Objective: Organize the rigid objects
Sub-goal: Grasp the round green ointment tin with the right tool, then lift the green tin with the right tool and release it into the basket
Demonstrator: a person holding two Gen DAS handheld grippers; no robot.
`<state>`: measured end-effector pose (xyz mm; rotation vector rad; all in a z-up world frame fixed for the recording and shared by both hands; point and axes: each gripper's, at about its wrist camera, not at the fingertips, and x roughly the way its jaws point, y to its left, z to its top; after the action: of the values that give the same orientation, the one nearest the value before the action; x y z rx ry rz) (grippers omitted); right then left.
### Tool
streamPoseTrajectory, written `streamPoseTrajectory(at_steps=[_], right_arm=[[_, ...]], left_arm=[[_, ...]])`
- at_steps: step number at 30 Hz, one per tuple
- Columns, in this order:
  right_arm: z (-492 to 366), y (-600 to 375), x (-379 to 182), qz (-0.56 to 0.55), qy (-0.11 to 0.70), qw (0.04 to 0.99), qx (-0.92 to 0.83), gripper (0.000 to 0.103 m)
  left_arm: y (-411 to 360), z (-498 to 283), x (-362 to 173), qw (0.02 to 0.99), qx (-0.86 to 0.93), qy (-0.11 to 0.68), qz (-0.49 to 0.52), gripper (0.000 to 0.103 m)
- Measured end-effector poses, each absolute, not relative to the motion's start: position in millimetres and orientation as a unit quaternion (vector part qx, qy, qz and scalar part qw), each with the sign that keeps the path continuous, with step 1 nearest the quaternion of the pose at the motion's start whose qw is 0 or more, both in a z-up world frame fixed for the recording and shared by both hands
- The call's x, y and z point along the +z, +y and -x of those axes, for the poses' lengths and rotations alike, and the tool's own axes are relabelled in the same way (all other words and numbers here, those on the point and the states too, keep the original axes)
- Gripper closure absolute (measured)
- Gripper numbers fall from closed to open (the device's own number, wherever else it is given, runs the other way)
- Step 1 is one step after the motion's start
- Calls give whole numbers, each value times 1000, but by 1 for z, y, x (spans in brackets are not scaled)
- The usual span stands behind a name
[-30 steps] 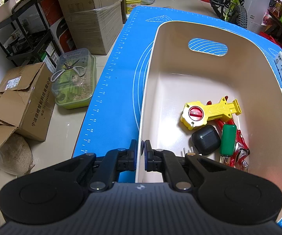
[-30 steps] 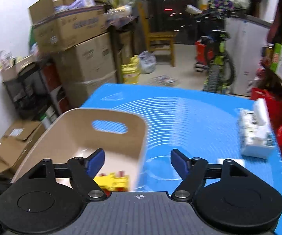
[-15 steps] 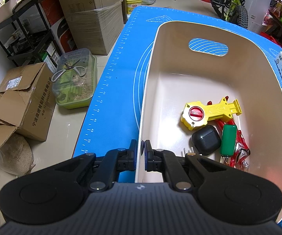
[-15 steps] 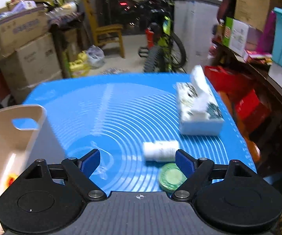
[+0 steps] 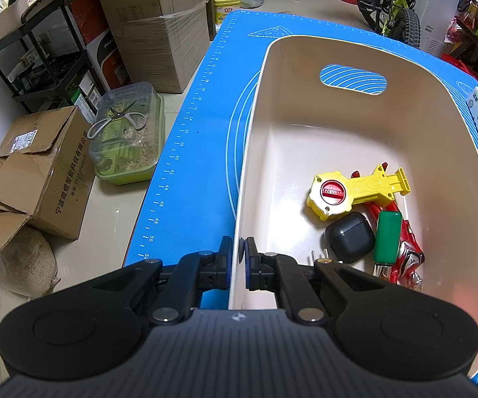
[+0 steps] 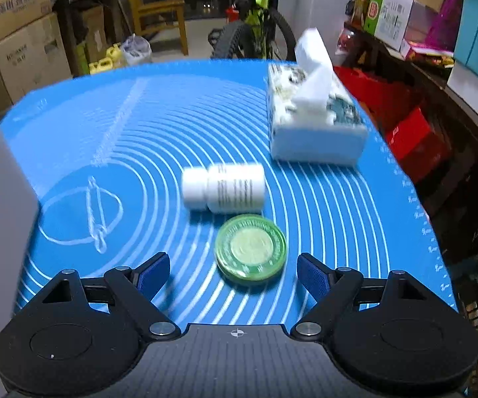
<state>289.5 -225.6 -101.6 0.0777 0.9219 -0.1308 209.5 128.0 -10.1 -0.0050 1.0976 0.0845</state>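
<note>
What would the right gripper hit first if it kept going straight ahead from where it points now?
Probably the green round tin, lying just ahead of the open right gripper; the white bottle lies beyond it. Height above the mat is unclear.

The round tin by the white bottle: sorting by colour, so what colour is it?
Green, the round tin shows best in the right wrist view.

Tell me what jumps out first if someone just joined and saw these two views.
The cream bin, its near rim pinched by the left tongs, holds a bright yellow toy, a black case and a green cylinder. Ahead of the open right tongs on the blue mat lie a green round tin and a white bottle on its side.
</note>
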Motion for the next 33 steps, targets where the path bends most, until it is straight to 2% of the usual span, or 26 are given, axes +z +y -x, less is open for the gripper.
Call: streamPoseTrajectory(at_steps=[3,5,8,10,12,22,33], right_arm=[[-285,-230,-106,-45,435,897,-59,18],[-284,-231,-107,-43,432,899,-57,23],[-281,-230,-107,-34,426,902,-55,32],[-280,-229,-105,-30,423,904,-53,44],[-279,-229,-103,-28,422,905,-51,51],[-277,-229,-91,-24,408,910,-65,51],[-261,-212,-30,-23,320,945,-65,52]], left_arm=[[128,-209,-10,852,40,521,2,94],[128,-209,-10,852,40,521,2,94],[128,-209,-10,852,40,521,3,94],[128,-209,-10,852,40,521,3,94],[128,-209,-10,852,40,521,2,94],[128,-209,-10,852,40,521,2,94],[128,-209,-10,852,40,521,2,94]])
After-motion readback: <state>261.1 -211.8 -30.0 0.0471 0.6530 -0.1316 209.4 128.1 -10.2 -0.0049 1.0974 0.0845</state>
